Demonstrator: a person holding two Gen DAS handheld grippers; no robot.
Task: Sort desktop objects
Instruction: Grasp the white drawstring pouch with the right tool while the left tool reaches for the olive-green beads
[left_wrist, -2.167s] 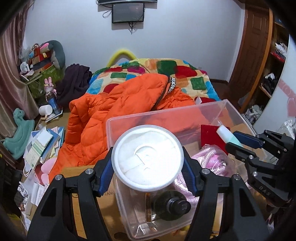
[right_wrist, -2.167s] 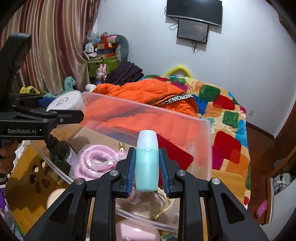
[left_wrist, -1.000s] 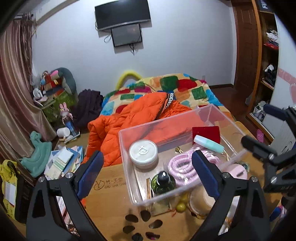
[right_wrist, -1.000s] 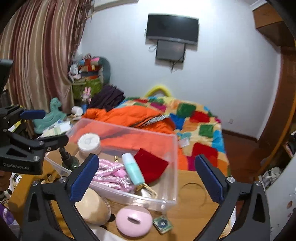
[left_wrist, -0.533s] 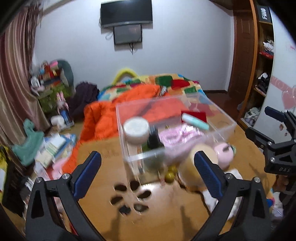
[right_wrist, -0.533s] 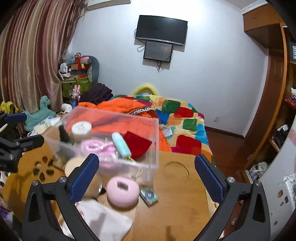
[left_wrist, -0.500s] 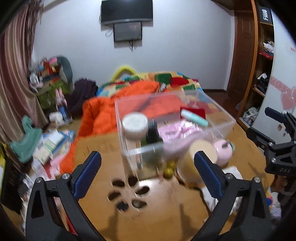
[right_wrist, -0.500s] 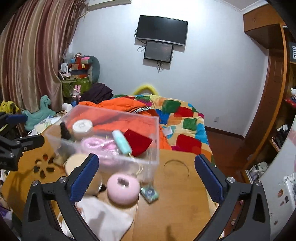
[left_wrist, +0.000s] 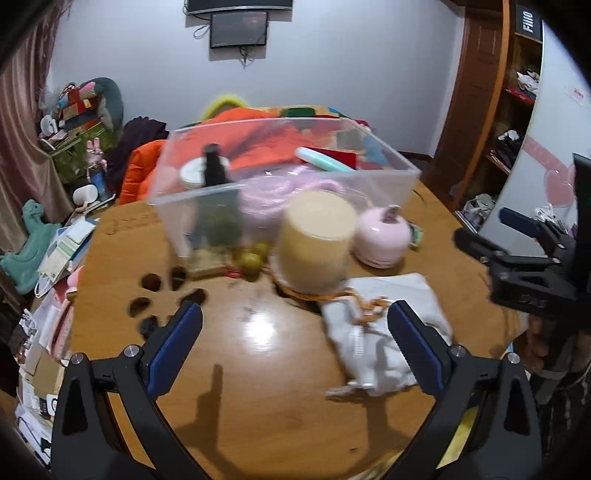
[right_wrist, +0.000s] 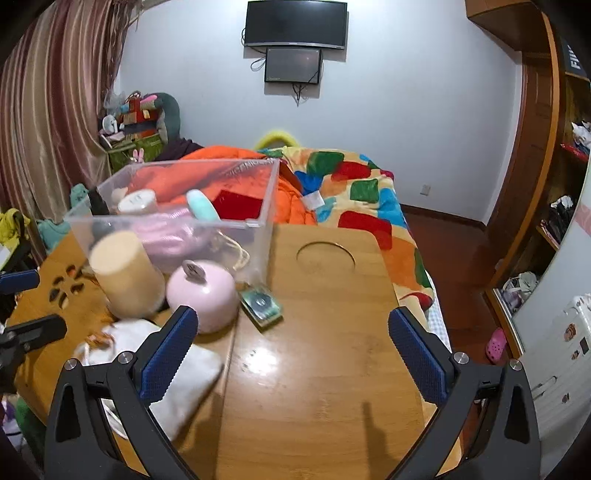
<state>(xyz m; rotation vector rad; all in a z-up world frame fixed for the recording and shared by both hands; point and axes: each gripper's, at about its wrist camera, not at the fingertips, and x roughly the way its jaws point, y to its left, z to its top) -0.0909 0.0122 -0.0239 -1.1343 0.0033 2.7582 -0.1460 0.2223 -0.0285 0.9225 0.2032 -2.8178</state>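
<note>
Wooden table (right_wrist: 325, 369) carries a clear bin (left_wrist: 280, 162); just before the bin stands a beige cylinder (left_wrist: 314, 245). Left gripper (left_wrist: 293, 347) and right gripper (right_wrist: 291, 350): fingers wide apart, empty.

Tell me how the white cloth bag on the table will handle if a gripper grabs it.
The white cloth bag lies crumpled and flat, so it will probably sag and drape rather than hold shape. It looks light. Its orange drawstring trails toward the beige cylinder and might snag it.

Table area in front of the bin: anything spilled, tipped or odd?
Nothing spilled. The white cloth pouch lies crumpled with its orange cord trailing under the beige cylinder, and it overhangs the table's near edge.
</note>
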